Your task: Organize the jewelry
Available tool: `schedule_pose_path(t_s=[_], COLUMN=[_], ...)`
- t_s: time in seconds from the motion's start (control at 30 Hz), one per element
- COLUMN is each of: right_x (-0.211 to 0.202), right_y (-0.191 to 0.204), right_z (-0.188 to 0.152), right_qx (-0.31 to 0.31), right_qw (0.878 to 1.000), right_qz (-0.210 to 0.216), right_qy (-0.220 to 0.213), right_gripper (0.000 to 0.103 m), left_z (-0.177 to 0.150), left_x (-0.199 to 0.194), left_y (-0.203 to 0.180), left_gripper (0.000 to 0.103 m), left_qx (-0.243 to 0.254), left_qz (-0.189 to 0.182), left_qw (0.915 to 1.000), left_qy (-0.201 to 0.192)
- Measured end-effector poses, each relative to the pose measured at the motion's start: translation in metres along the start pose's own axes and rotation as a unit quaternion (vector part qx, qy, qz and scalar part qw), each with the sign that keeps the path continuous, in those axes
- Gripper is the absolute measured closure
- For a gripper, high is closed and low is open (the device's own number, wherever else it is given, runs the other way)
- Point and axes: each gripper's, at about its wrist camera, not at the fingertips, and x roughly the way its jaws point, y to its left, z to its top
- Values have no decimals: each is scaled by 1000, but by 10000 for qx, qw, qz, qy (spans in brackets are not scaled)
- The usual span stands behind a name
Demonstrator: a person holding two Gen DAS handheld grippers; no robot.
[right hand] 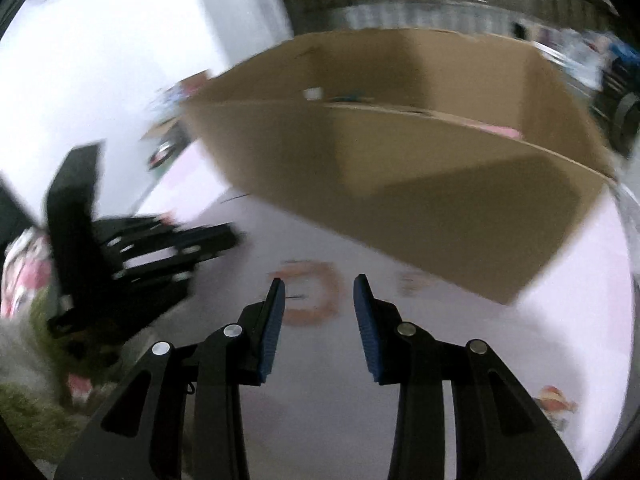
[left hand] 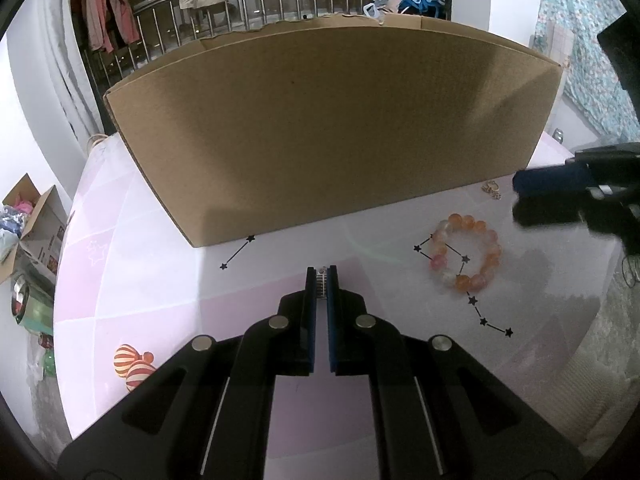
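My left gripper (left hand: 321, 280) is shut on a small silvery ridged piece (left hand: 321, 286), held just above the pale table in front of the big cardboard box (left hand: 320, 128). To its right on the table lies an orange and pink bead bracelet (left hand: 466, 258), with a small gold trinket (left hand: 492, 190) beyond it at the foot of the box. My right gripper (left hand: 520, 198) comes in from the right edge above the bracelet. In the blurred right wrist view, the right gripper (right hand: 318, 284) stands open with nothing between its pads and the bracelet (right hand: 320, 300) beneath it. The left gripper (right hand: 232, 240) shows at the left.
The open-topped box (right hand: 400, 184) spans the back of the table and holds a few small things. Two red-striped balls (left hand: 132, 364) sit near the table's left edge. Cartons and clutter (left hand: 32, 224) stand on the floor to the left. A railing hung with clothes (left hand: 200, 8) runs behind.
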Motion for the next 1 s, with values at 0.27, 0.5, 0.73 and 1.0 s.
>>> schedule_pose_path(t_s=[0.27,0.5,0.73,1.0], right_x=[16,25,30,29], right_y=[-16,-12,-5,-10], right_z=[2,1,1,3], right_qx=[330,162,-98,-12], right_qw=[9987,9975,9947,9955], right_qz=[-394,-688,-1019,-947], right_qy=[68,23,-80,-38], right_gripper=[70,83,92,101], left_z=[-1,-1,-1,1], left_x=[0,0,0,-1], left_y=[1,0,1,1], left_gripper=[99,99,99,99], left_qx=[20,4,9,2], left_qz=[8,5,7,3], left_qw=[10000,10000,10000,10000], left_qy=[0,1,-3,-9])
